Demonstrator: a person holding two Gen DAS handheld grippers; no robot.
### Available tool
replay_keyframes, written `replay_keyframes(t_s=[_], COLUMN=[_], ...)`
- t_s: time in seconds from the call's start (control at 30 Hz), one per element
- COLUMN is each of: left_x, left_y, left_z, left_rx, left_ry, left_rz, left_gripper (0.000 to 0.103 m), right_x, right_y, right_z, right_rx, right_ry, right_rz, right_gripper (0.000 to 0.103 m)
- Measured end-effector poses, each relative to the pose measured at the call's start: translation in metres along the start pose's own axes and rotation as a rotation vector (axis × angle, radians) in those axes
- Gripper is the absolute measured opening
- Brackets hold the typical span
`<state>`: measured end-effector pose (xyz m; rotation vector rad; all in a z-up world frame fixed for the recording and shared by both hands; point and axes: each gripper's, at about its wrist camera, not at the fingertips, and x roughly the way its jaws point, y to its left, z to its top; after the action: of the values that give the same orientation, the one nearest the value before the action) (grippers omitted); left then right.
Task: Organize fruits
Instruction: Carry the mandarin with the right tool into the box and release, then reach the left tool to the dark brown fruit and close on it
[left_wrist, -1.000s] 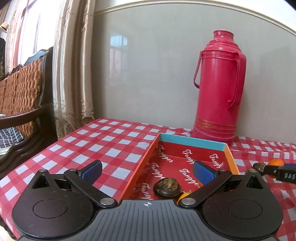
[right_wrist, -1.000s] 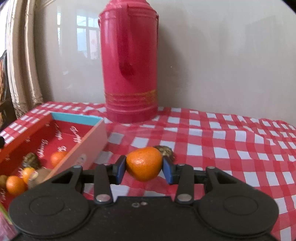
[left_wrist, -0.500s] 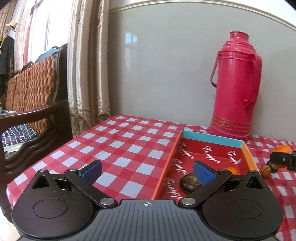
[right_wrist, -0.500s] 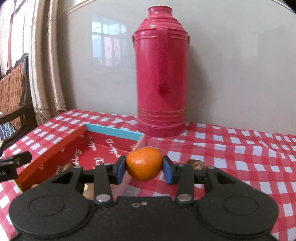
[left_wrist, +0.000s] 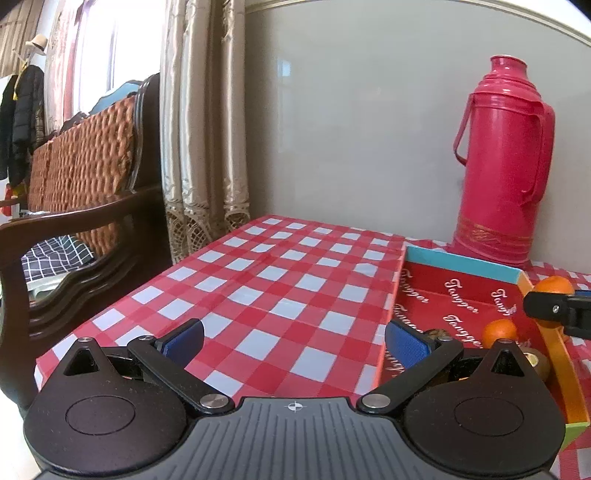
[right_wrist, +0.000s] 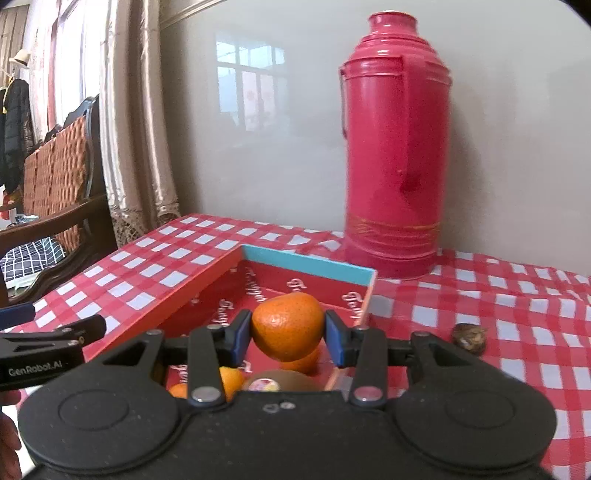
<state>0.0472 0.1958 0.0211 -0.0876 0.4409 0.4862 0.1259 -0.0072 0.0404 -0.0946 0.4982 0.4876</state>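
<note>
Between the blue pads of the right gripper (right_wrist: 288, 334) sits a small orange (right_wrist: 286, 326) — the pads pinch it on both sides and hold it up in the air. Right under it and a bit ahead is a red box (right_wrist: 207, 280) with a blue far wall and white writing inside. Below the held orange, in the near end of the box, lie more small oranges (right_wrist: 231, 380) and a brown kiwi with a sticker (right_wrist: 280, 382). Off to the right of these tongs, a little brown nut-like thing (right_wrist: 470, 338) rests alone on the red and white checked tablecloth (right_wrist: 498, 302); what it is cannot be told. Past the box, a tall pink thermos (right_wrist: 393, 158) stands upright by the grey wall.

The left gripper (left_wrist: 293, 338) is spread wide with nothing in it — only the tablecloth shows between its pads. Its right pad is over the near left edge of the red box. In the box, just right of that pad, one small orange (left_wrist: 499, 332) lies on the red floor, and a kiwi peeks out beside it. Far to the right of these tongs, the tip of the right gripper with its orange pokes in above the box's right wall. To the left stand a dark wooden chair (left_wrist: 85, 221) and shiny curtains (left_wrist: 203, 129).
</note>
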Motion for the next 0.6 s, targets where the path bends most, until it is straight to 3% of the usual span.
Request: replay_keyframes(t_s=[0.2, 0.27, 0.3, 0.33, 0.4, 0.47, 0.6], left_x=[0.006, 0.006, 0.006, 0.005, 0.004, 0.002, -0.004], left_y=[0.009, 0.010, 0.010, 0.011, 0.010, 0.007, -0.011], left_z=[-0.002, -0.003, -0.003, -0.002, -0.001, 0.001, 0.004], left_rx=[-0.013, -0.017, -0.019, -0.021, -0.031, -0.040, -0.034], left_ry=[0.021, 0.019, 0.019, 0.019, 0.012, 0.001, -0.023], left_rz=[0.018, 0.020, 0.020, 0.020, 0.015, 0.003, -0.048], left_gripper=[0.103, 0.103, 0.103, 0.103, 0.103, 0.103, 0.103], right_x=[0.008, 0.006, 0.002, -0.002, -0.009, -0.017, -0.032], right_y=[0.022, 0.023, 0.021, 0.018, 0.008, -0.008, -0.048], right_z=[-0.004, -0.006, -0.007, -0.006, -0.004, -0.002, -0.001], right_rx=[-0.037, -0.040, -0.035, -0.026, -0.004, 0.034, 0.135], right_ry=[0.026, -0.004, -0.031, -0.062, -0.099, -0.149, -0.198], right_rz=[0.035, 0.000, -0.022, -0.039, -0.067, -0.146, -0.286], right_gripper=[0.036, 0.061, 0.084, 0.089, 0.089, 0.097, 0.097])
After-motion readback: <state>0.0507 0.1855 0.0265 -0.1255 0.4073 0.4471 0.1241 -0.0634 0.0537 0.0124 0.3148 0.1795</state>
